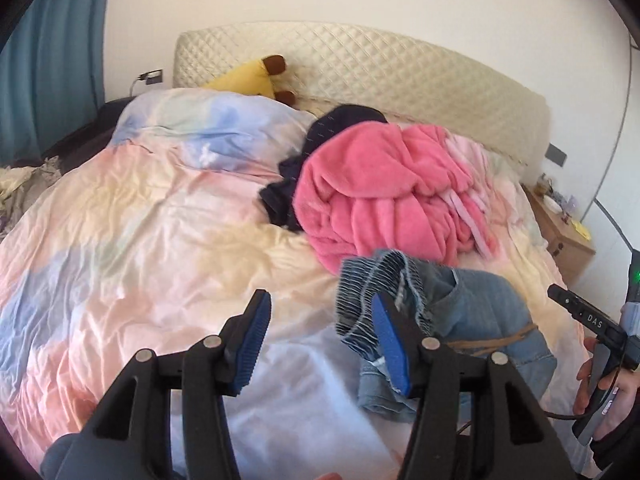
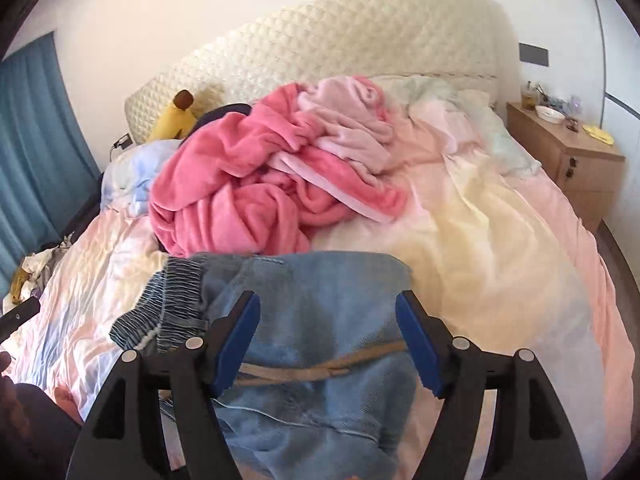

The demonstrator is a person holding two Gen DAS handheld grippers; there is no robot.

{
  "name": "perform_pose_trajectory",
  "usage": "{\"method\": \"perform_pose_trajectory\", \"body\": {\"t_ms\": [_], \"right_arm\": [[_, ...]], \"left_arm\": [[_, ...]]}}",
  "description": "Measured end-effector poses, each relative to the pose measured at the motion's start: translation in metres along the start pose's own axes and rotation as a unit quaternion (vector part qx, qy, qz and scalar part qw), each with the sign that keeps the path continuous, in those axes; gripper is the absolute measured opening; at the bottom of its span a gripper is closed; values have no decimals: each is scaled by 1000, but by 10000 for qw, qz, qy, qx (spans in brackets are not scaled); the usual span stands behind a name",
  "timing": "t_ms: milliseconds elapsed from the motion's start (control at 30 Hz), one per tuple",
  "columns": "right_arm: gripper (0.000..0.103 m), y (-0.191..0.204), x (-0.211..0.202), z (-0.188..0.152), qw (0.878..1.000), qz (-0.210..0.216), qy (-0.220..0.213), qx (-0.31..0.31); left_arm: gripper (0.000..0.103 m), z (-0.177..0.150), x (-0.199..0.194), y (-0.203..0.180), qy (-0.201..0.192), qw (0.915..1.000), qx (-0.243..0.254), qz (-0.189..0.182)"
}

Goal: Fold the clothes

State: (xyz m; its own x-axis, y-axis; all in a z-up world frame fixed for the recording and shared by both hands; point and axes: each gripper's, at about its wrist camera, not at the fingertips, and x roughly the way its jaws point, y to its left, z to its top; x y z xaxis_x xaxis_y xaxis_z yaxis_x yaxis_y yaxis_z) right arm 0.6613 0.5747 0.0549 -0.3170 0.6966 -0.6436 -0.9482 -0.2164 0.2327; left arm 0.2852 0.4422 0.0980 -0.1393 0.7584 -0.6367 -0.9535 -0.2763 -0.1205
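Denim jeans (image 2: 320,320) with a tan drawstring lie bunched on the pastel duvet (image 1: 140,220), near the foot of the bed. Right gripper (image 2: 328,340): jaws spread wide above the denim, pads clear of it. Left gripper (image 1: 320,344): jaws wide and empty; the elastic waistband lies just behind its right finger. Pink fleece robe (image 2: 240,192) lies heaped behind the jeans.

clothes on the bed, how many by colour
Pink: 2, a bright pink fleece and a pale pink piece bunched on it
Blue denim: 1, the jeans nearest the grippers
Dark navy: 1, a garment behind the pink fleece
Total: 4, as far as the pile shows
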Motion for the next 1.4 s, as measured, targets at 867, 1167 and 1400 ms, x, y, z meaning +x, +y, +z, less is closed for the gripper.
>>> {"method": "perform_pose_trajectory", "body": {"t_ms": [867,1167,1400], "right_arm": [[72,437,11,-20,8915,3659,102,-2671],[72,570,-33,-91,8165,4808,296,-3182],[73,653,-65,-153,7691,5363,331,-3461]], "left_arm": [[54,-77,-214,285,-757,9099,-2178,3447],[54,-125,-250,335,-718,8722,-2695,4019],[54,-163,-265,368,-597,8452,-2972,4402]]}}
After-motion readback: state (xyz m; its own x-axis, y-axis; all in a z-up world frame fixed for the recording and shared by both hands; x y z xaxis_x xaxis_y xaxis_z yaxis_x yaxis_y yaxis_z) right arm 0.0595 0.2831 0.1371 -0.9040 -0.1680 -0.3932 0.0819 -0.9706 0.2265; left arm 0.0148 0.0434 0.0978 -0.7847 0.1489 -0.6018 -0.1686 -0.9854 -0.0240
